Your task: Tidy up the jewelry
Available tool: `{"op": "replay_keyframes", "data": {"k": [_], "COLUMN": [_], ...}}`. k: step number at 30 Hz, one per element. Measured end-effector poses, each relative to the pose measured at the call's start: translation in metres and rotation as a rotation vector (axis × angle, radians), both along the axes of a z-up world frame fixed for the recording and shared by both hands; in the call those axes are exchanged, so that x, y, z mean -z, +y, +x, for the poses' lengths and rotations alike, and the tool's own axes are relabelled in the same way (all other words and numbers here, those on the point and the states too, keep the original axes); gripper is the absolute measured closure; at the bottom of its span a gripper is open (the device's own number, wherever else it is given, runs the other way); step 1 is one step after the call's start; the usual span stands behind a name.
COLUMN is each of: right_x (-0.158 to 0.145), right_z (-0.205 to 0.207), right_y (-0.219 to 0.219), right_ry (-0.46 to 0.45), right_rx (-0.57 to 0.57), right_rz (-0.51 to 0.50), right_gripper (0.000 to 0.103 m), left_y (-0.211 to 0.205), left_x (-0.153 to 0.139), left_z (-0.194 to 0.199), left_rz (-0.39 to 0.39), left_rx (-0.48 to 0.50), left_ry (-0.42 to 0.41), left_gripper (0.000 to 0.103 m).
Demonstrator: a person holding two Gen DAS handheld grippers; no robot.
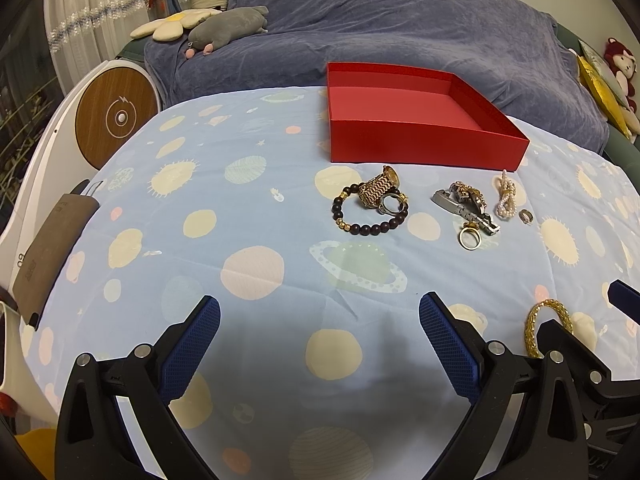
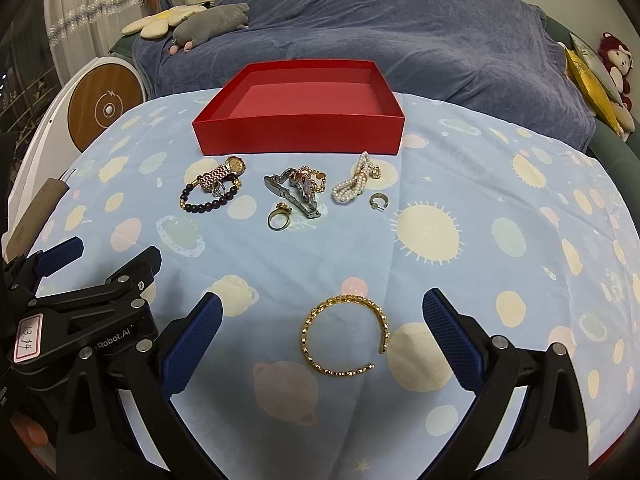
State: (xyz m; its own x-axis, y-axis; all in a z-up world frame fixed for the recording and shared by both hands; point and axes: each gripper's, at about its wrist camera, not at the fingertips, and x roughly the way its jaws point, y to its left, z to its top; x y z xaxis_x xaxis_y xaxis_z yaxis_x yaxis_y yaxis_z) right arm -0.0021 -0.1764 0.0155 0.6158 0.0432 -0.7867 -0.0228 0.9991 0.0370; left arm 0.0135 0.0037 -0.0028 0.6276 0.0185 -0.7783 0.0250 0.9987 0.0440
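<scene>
A red open box (image 1: 420, 140) (image 2: 300, 136) stands empty at the far side of the table. In front of it lie a gold watch (image 2: 224, 172) on a dark bead bracelet (image 2: 204, 202), a silver watch (image 2: 294, 192) tangled with a chain, a gold ring (image 2: 277, 220), a pearl strand (image 2: 354, 186) and a small hoop earring (image 2: 376, 200). A gold open bangle (image 2: 345, 334) (image 1: 538, 326) lies flat between the fingers of my right gripper (image 2: 322, 326), which is open around it. My left gripper (image 1: 320, 328) is open over bare cloth, left of the right one.
The table wears a light blue cloth (image 2: 460, 264) printed with planets. Behind it is a sofa under a blue throw (image 1: 400, 20) with plush toys (image 1: 228, 26). A white device with a round wooden panel (image 1: 114, 118) stands at the left edge.
</scene>
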Motion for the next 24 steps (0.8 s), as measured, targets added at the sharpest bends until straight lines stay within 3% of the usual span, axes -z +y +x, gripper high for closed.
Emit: {"op": "replay_keyframes", "data": {"k": [11, 16, 20, 24], "right_x": [-0.003, -0.001, 0.000, 0.006], "right_z": [-0.007, -0.009, -0.015, -0.014], "right_y": [0.004, 0.001, 0.004, 0.000], "right_ry": [-0.054, -0.056, -0.092, -0.039], "right_rx": [0.008, 0.006, -0.012, -0.037], "right_rz": [-0.036, -0.008, -0.058, -0.043], "right_gripper": [0.005, 0.005, 0.005, 0.005], "left_y": [0.000, 0.001, 0.000, -0.001], "left_x": [0.001, 0.000, -0.001, -0.003], "left_z": [-0.001, -0.002, -0.003, -0.002], "left_rz": [0.004, 0.001, 0.005, 0.007], "left_rx": [-0.001, 0.001, 0.005, 0.010], "left_ry": [-0.005, -0.007, -0.006, -0.005], "left_gripper": [0.006, 0.006, 0.006, 0.006]}}
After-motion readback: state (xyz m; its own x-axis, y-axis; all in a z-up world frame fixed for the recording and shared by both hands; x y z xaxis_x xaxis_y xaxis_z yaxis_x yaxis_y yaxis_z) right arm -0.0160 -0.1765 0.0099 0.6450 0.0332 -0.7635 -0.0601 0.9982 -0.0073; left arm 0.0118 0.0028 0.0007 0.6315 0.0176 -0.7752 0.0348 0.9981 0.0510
